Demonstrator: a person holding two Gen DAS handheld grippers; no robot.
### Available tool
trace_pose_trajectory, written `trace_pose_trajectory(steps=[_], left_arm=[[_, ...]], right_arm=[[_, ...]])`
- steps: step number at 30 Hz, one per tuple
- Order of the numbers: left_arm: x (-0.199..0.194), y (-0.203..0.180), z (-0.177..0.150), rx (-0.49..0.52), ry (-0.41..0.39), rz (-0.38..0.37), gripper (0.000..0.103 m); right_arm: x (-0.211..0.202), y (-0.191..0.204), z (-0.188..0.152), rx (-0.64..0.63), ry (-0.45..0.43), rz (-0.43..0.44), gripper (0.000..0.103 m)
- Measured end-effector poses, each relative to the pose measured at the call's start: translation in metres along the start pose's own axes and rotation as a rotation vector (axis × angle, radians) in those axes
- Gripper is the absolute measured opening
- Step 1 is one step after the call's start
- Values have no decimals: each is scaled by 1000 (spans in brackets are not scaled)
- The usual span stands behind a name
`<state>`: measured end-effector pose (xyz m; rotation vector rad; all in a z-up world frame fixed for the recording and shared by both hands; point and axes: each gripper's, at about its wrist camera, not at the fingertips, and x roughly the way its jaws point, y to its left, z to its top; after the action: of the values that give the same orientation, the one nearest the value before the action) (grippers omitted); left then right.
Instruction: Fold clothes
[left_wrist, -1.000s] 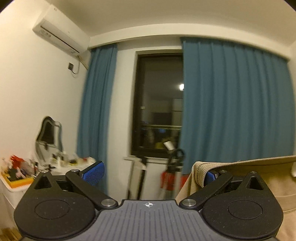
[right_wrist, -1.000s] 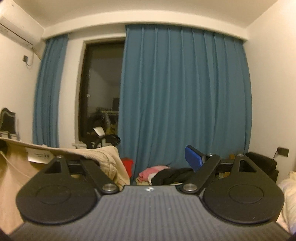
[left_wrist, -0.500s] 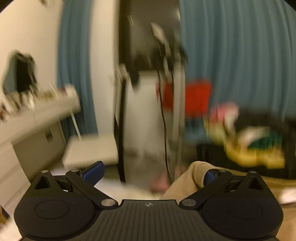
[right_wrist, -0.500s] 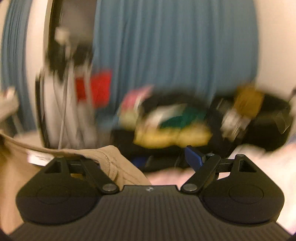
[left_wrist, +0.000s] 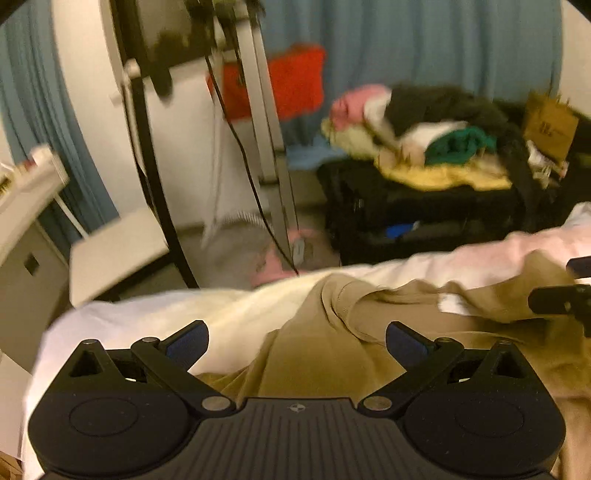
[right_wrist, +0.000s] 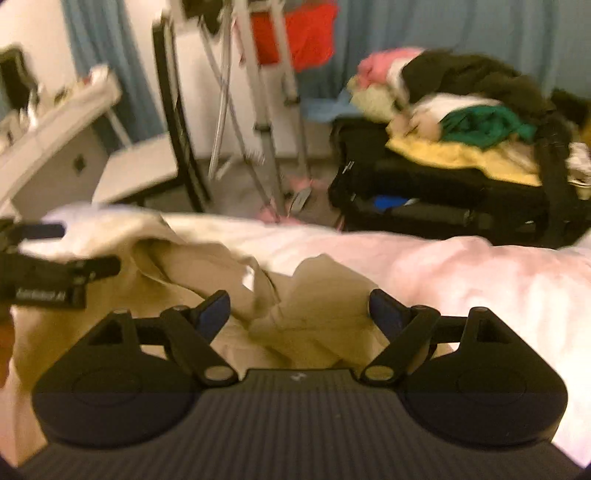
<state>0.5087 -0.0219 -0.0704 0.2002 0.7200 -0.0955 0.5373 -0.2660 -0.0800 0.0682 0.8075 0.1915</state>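
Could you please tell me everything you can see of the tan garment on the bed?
The tan garment is a soft, beige cloth with a ribbed edge and a white tag. It lies crumpled and unfolded, in loose ridges, on the white bedding. Both the left gripper and the right gripper hover open over it, gripping nothing.

place: home bedroom | near: bed with white sheet (left_wrist: 229, 314) | far: blue curtains (left_wrist: 424, 48), heap of mixed clothes (right_wrist: 461, 122) on a black suitcase (right_wrist: 424, 195) | left: white dresser (right_wrist: 55, 147) | centre: metal stand (left_wrist: 266, 129)
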Motion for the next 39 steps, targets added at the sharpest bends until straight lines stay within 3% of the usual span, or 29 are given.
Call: trace_pose_trajectory(steps=[5, 9, 14, 19, 23, 31, 35, 39], left_arm=[[-113, 9, -36, -117, -117, -10, 103], [-218, 14, -95, -226, -208, 8, 103], [-319, 1, -164, -251, -286, 28, 103], [-383, -3, -218, -307, -293, -2, 103], [-382, 17, -237, -446, -179, -66, 103], [-294, 94, -245, -756, 11, -165, 99], [-244, 126, -250, -916, 4, -143, 97], [-188, 151, -248, -1099, -28, -199, 90]], right_arm=[[-94, 10, -49, 103, -153, -23, 83], [-181, 30, -105, 147, -263, -25, 84], [-274, 54, -179, 182, -363, 18, 84], [-329, 69, -232, 182, -439, 31, 84], [-341, 70, -266, 244, -463, 70, 84], [-302, 49, -313, 286, -429, 114, 84], [-276, 37, -316, 390, -370, 169, 84], [-258, 46, -306, 323, -362, 149, 84]])
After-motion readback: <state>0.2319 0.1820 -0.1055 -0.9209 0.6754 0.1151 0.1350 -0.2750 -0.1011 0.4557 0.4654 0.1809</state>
